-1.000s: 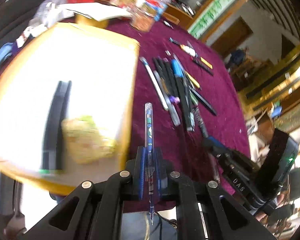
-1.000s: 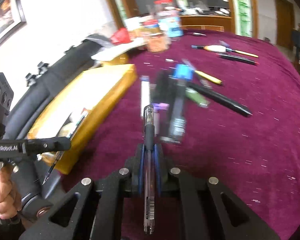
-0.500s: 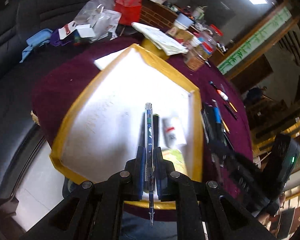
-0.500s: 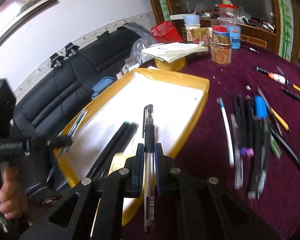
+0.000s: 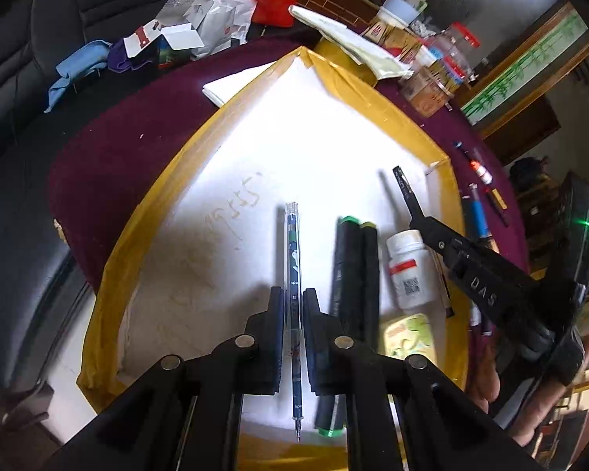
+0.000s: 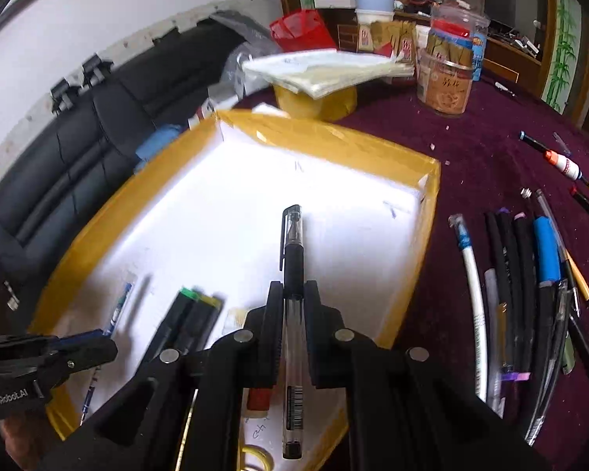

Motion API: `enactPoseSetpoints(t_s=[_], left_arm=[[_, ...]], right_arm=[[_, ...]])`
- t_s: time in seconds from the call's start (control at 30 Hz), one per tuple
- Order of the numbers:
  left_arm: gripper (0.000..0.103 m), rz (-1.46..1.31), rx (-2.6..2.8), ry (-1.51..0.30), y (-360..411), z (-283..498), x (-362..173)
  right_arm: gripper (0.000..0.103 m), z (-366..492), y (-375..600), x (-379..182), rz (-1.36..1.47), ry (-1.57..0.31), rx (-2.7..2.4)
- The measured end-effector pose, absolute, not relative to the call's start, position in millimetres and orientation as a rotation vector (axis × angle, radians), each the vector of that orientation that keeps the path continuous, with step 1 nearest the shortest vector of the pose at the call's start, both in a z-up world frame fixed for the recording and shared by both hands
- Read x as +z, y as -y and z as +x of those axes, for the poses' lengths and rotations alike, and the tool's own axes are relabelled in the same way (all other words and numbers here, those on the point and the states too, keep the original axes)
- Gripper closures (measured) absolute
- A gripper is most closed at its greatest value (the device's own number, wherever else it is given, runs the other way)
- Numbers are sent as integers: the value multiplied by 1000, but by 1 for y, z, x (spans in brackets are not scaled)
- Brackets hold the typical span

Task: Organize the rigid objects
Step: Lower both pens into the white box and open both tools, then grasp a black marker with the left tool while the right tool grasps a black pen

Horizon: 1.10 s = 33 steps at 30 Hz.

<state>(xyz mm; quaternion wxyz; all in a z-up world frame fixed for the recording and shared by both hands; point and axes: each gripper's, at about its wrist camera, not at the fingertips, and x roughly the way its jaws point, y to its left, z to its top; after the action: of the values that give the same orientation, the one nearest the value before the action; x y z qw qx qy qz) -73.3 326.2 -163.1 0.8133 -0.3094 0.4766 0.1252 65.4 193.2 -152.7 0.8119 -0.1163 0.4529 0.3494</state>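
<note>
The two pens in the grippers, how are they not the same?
The left gripper holds a blue patterned pen, while the right gripper holds a clear pen with a black cap. The black-capped pen has a pocket clip and a barcode sticker; the blue one shows neither. The blue pen looks slimmer. Both are clamped lengthwise, over the yellow-rimmed tray.

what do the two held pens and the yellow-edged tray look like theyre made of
Left gripper's blue patterned pen: clear glossy plastic, since the printed insert shows through. Right gripper's black gel pen: see-through plastic barrel, matte dark grip, probably rubber. Tray: likely cardboard wrapped in shiny yellow tape, white inside.
</note>
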Motion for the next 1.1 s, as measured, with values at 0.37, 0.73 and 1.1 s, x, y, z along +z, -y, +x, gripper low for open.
enactPoseSetpoints(t_s=[0.37, 0.73, 1.1], left_arm=[[85, -661, 279, -1012, -323, -72, -165], [53, -527, 167, -891, -234, -96, -109], [50, -430, 38, -972, -146, -72, -115]], right_arm=[[67, 49, -192, -153, -279, -938, 761], [50, 7, -46, -121, 89, -889, 849], [50, 11, 48, -143, 187, -924, 729]])
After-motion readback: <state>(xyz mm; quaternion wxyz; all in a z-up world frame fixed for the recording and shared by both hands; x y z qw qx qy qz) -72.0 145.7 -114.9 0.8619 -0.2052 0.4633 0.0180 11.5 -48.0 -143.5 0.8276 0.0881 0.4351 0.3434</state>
